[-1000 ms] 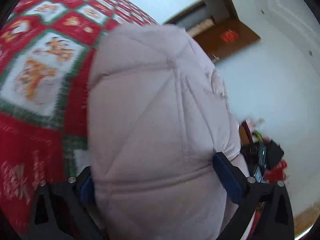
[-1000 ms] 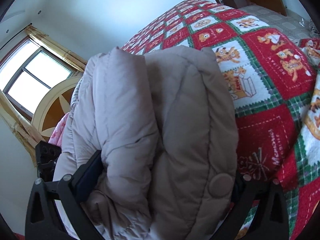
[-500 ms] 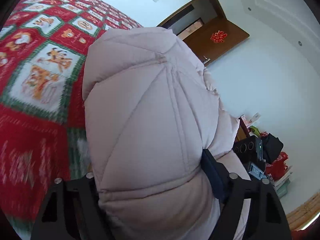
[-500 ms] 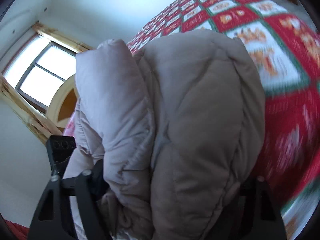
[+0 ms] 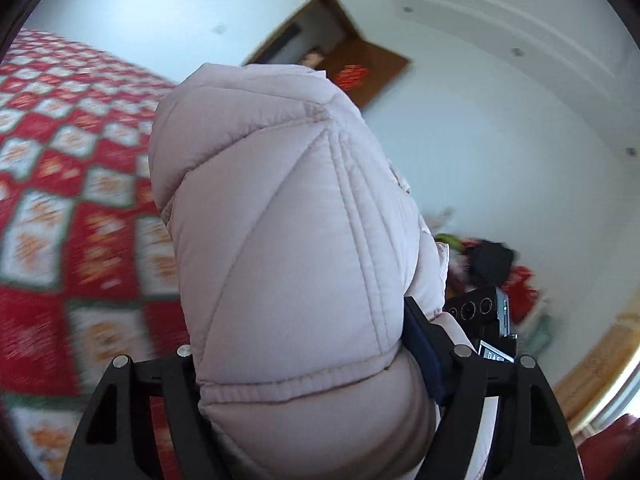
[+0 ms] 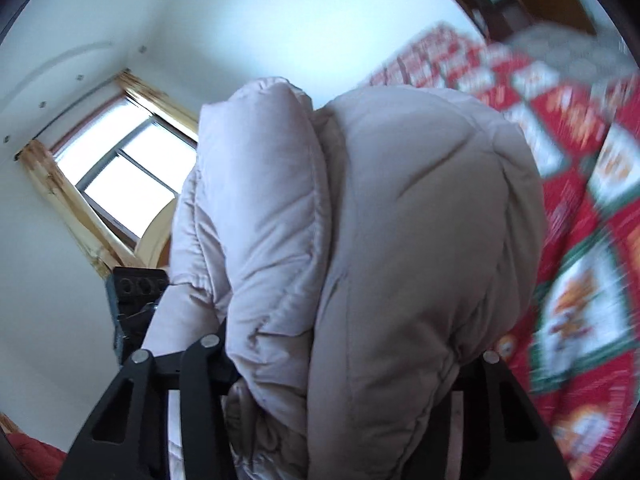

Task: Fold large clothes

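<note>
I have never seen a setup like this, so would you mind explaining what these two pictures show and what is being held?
No robot here: a person holds a two-finger claw in each hand, each with a fisheye camera looking along its fingers. One picture is from the left claw, the other from the right claw. Both are clamped on a puffy pale pink quilted coat, bunched thickly between the black fingers. Behind it lies a red, green and white patchwork bedspread, blurred by motion. A bright window and a brown wooden door show beyond.

Bright daylight from the window (image 6: 128,184); fisheye edges curve, and the quilt (image 5: 72,216) is seemingly motion-blurred.
</note>
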`<state>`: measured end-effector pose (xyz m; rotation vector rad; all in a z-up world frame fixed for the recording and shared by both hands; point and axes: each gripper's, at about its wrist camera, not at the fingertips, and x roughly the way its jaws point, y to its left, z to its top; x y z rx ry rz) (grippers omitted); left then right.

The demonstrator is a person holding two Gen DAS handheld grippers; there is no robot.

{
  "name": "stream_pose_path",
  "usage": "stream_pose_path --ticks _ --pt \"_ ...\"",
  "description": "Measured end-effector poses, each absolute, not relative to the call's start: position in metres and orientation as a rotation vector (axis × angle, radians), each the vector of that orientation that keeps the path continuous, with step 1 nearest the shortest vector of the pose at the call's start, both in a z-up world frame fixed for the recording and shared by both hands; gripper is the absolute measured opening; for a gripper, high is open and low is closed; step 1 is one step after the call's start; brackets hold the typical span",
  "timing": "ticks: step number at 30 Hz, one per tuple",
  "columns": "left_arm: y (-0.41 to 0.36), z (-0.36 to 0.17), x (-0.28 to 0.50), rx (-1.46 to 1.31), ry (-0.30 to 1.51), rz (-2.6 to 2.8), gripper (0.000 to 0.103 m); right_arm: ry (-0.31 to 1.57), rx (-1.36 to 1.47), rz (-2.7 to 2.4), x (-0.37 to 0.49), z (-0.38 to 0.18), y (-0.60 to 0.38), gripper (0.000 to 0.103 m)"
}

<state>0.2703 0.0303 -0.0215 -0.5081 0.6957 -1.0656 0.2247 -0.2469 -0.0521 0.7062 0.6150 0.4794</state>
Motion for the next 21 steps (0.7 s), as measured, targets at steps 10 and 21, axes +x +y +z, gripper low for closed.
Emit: stream_pose_path --ticks 10,21 --pt "-0.146 -0.015 0.305 -0.513 0.782 -1.344 0.075 0.523 0.57 0.134 0.168 0.014 -0.365 0.054" --pt "-0.262 -0.118 0.329 -0.139 0.958 -1.043 0.09 0.651 0.741 -0.039 0.212 -0.149 -0.483 0.062"
